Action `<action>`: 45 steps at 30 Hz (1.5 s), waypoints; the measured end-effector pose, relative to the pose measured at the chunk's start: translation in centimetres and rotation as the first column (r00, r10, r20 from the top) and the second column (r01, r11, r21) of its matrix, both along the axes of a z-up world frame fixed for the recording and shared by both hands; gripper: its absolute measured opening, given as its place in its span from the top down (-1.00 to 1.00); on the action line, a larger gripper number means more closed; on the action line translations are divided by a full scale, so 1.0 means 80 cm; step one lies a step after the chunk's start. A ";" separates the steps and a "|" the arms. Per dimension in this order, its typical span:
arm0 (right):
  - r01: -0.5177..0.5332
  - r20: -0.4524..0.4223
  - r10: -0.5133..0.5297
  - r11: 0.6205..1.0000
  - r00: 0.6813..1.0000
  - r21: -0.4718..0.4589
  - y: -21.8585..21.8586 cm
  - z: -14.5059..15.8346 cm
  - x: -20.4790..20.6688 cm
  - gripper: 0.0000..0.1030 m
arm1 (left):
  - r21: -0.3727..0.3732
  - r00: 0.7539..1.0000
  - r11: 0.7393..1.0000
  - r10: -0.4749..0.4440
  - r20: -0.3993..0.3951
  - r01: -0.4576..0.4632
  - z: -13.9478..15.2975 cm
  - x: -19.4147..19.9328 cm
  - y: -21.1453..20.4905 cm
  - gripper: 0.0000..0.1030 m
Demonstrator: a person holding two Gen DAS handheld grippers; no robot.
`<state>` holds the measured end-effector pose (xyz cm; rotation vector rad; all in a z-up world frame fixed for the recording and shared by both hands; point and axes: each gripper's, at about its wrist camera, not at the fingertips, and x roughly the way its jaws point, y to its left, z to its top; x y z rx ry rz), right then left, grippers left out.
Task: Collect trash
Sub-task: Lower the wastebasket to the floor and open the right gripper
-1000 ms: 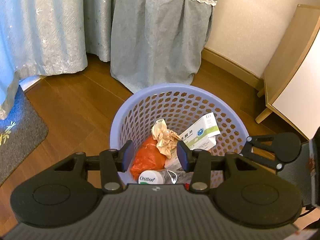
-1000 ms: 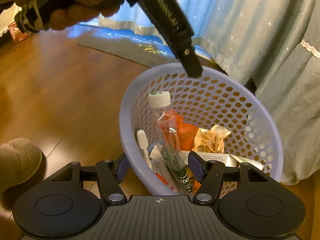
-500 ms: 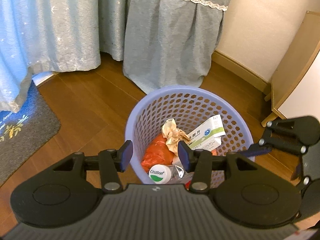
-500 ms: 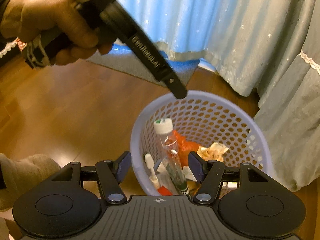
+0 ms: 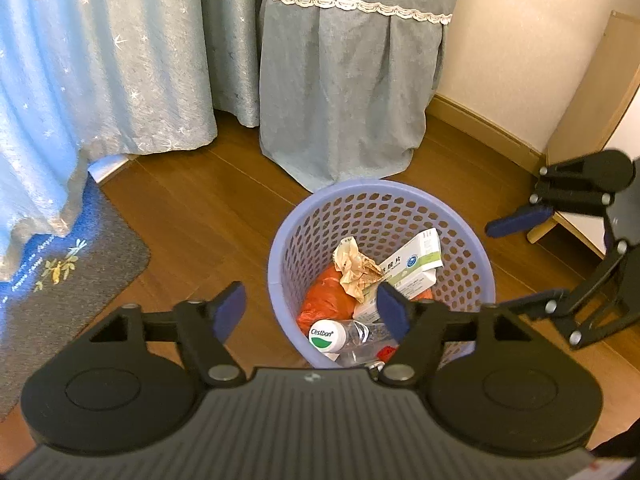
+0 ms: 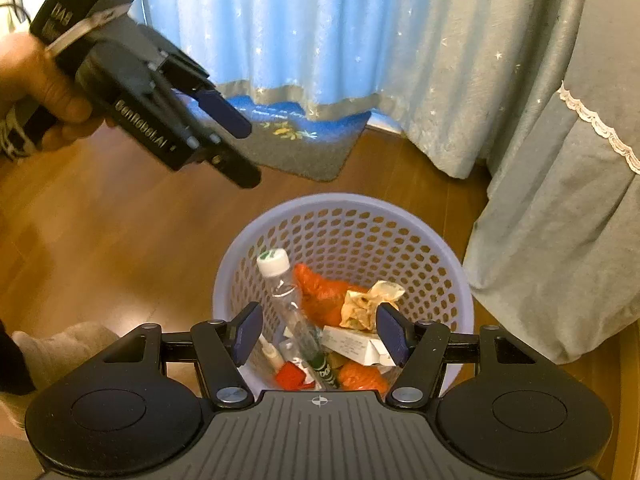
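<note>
Left wrist view: the left gripper (image 5: 310, 312) hangs above the lavender perforated wastebasket (image 5: 472, 248), its jaws opening with nothing between them. The right gripper (image 6: 318, 334) is spread wide and empty over the same basket. The collected trash lies inside: a clear bottle (image 6: 294, 304) whose white cap reads "Cestbon", an orange bag (image 5: 326, 300), crumpled paper (image 5: 354, 266) and a medicine box (image 5: 414, 266). Bare wood floor (image 5: 192, 216) surrounds the basket; curtains (image 5: 340, 92), a rug edge (image 5: 72, 280) and a cabinet leg (image 5: 540, 234) border it. The left tool's side reads "GenRobot.AI".
</note>
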<state>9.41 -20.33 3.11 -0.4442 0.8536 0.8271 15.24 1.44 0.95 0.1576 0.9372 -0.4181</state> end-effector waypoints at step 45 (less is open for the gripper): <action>0.565 -0.018 -0.565 0.824 0.825 0.031 0.014 0.127 -0.177 -0.17 | 0.029 0.974 0.978 0.201 0.107 -0.205 0.127 -0.210 -0.016 -0.98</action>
